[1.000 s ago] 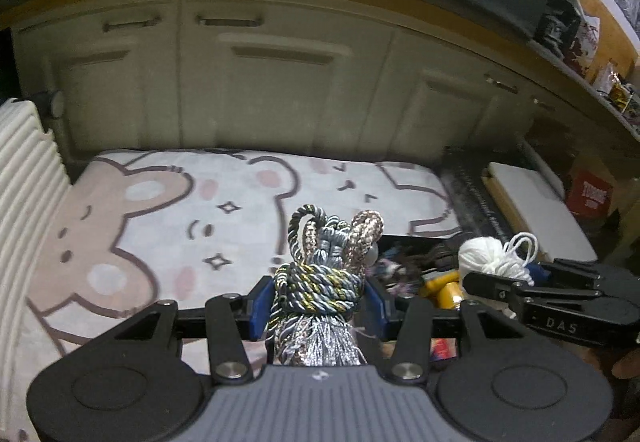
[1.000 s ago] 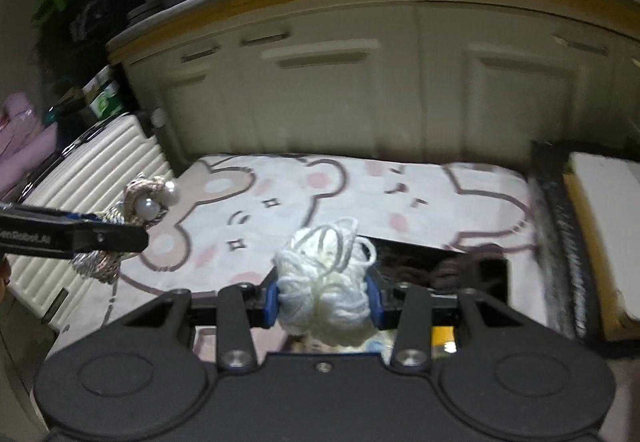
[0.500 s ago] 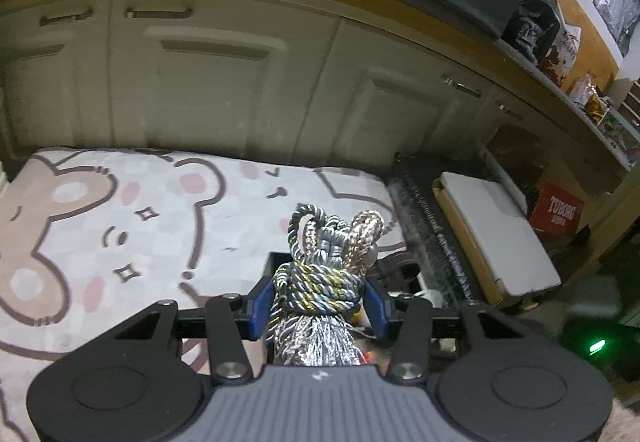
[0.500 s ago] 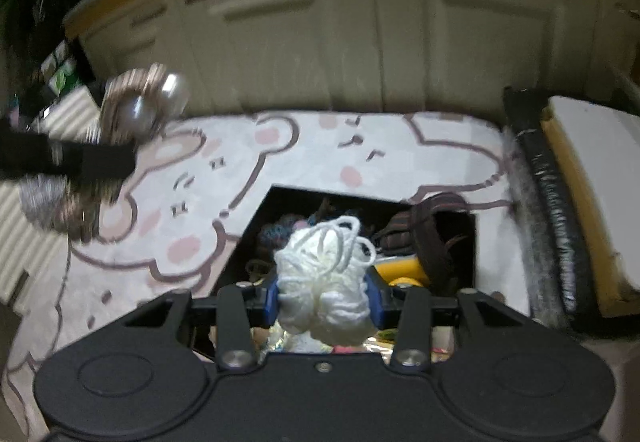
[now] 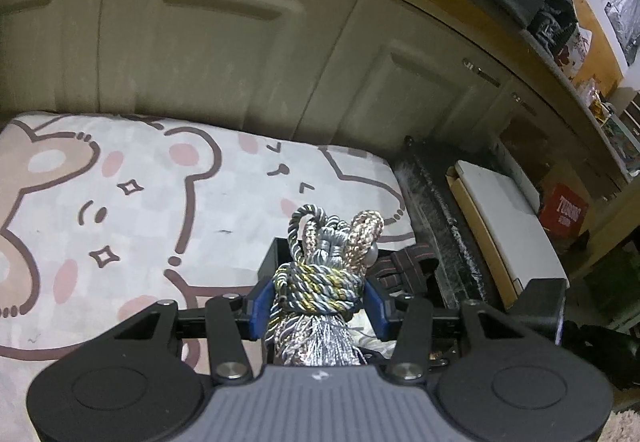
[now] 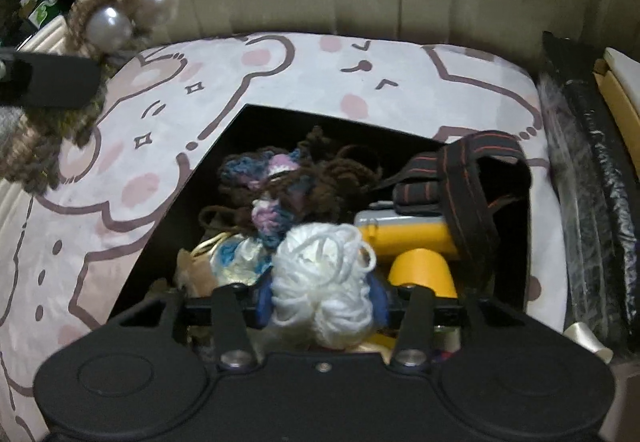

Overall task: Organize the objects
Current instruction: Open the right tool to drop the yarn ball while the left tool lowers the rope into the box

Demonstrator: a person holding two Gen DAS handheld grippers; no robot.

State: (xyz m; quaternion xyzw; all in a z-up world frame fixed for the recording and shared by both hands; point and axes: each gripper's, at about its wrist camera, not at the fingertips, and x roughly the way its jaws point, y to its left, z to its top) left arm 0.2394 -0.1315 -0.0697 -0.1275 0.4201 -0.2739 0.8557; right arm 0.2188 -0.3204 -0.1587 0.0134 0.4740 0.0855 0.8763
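My left gripper (image 5: pixel 318 302) is shut on a grey, gold and beige twisted cord bundle (image 5: pixel 320 278) with a silver tassel, just above the near-left corner of a black box (image 5: pixel 270 262). The right wrist view shows that cord's pearl end (image 6: pixel 116 18) at upper left. My right gripper (image 6: pixel 322 302) hangs low over the black box (image 6: pixel 208 170). Its jaws are opening, with a white yarn ball (image 6: pixel 324 274) loose between the blue pads. In the box lie brown yarn (image 6: pixel 320 178), blue-purple yarn (image 6: pixel 272 214), a yellow tool (image 6: pixel 408 238) and a black red-striped strap (image 6: pixel 468 170).
The box sits on a bear-pattern mat (image 6: pixel 360 62) in front of cream cabinet doors (image 5: pixel 220 42). Right of the mat lie a black wrapped roll (image 6: pixel 592 182) and a white board (image 5: pixel 504 210). A red carton (image 5: pixel 564 210) stands further right.
Both grippers came down and in over the black box. The right jaws have widened around the white yarn ball. The left gripper still holds the cord bundle.
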